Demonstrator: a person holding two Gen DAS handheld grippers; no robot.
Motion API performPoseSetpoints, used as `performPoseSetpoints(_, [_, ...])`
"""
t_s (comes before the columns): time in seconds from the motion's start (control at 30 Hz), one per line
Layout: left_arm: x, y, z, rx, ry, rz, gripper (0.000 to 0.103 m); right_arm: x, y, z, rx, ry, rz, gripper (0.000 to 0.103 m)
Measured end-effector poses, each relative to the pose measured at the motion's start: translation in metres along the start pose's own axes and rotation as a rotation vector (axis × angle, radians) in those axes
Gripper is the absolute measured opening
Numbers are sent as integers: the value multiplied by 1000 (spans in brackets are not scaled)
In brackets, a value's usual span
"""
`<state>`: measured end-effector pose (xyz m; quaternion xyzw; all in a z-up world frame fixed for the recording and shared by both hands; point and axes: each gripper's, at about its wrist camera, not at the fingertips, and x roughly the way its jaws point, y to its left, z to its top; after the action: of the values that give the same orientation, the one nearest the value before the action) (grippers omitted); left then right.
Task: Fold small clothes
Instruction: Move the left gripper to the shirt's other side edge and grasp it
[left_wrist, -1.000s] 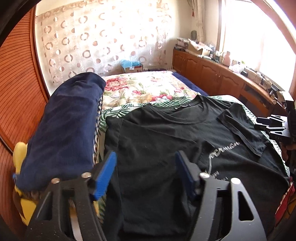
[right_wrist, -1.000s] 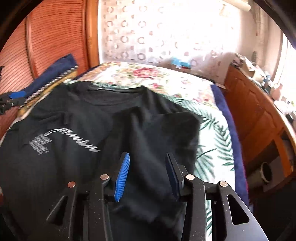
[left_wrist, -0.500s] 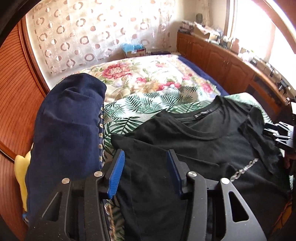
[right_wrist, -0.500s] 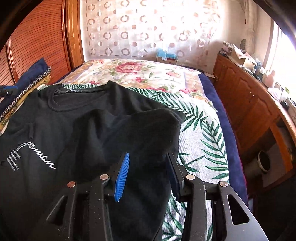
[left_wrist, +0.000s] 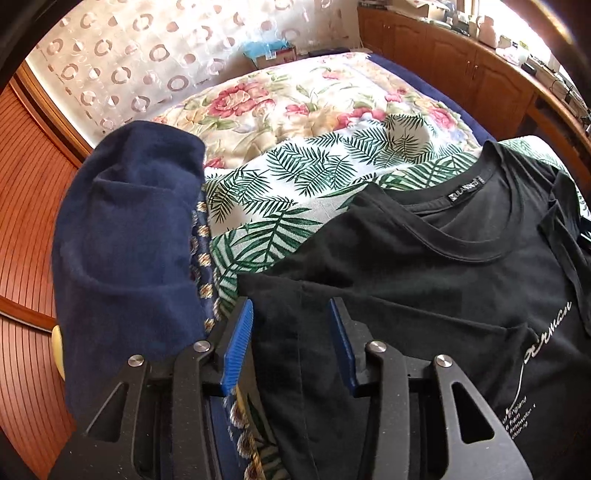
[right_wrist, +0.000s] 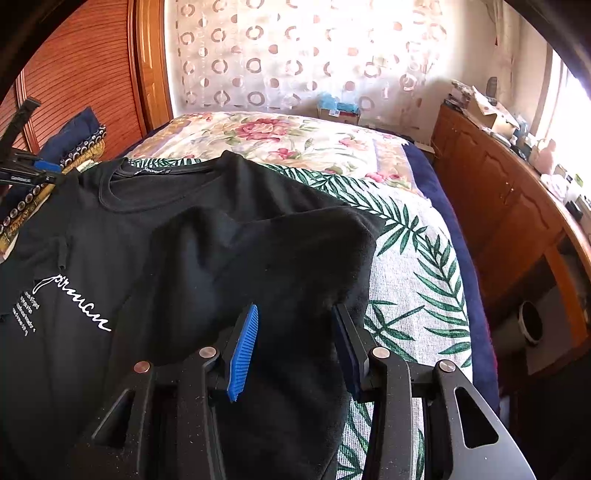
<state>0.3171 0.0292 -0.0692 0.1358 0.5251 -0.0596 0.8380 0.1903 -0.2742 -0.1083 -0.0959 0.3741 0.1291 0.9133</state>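
Facing bed (left_wrist: 280, 192), palm-leaf sheet, floral quilt (left_wrist: 295, 96), wood cabinets (right_wrist: 509, 192); we see matte black T-shirt (left_wrist: 424, 280) lying flat. Left gripper (left_wrist: 291, 343), right gripper (right_wrist: 295, 343): both spread, gripping nothing.

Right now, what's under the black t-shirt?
The black t-shirt lies on a palm-leaf print sheet, visible past its collar and sleeves. Whatever lies directly beneath the shirt body is covered.

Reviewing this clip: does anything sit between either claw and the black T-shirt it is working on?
Nothing visible does. The left claw and right claw are both open directly over the black T-shirt. The navy cloth lies off to the left, beside the shirt.
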Motion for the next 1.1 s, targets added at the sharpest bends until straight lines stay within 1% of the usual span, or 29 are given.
performPoseSetpoints(0.27, [16,-6,6,43,52,24,45,1,1,0,-2,2,8,45])
performPoseSetpoints(0.37, [20,-10,7,78,65,23,45,2,1,1,4,2,16,45])
performPoseSetpoints(0.47, [19,-9,7,92,65,14,43,3,2,1,0,2,11,45])
performPoseSetpoints(0.5, [18,-9,7,94,64,7,40,3,2,1,0,2,11,45])
performPoseSetpoints(0.53, [18,-8,6,96,62,10,32,3,2,1,0,2,11,45])
performPoseSetpoints(0.57, [18,-7,6,98,60,17,26,3,2,1,0,2,11,45])
performPoseSetpoints(0.6, [19,-6,6,99,59,20,15,3,2,1,-1,2,10,45])
performPoseSetpoints(0.63, [20,-5,5,97,57,5,10,3,2,1,0,2,11,45])
performPoseSetpoints(0.7, [18,-5,3,102,48,3,6,3,2,1,0,2,11,45])
performPoseSetpoints(0.77, [11,-5,1,103,14,17,5,3,2,1,-1,2,10,45])
performPoseSetpoints(0.9, [-22,9,1,35,-117,23,4,2,3,0,-5,-1,4,45])
performPoseSetpoints(1.03, [-37,25,-2,-1,-158,13,4,1,-3,2,14,-6,37,45])
performPoseSetpoints(1.1, [-39,30,-3,-9,-166,4,4,0,-6,7,17,-9,42,45])
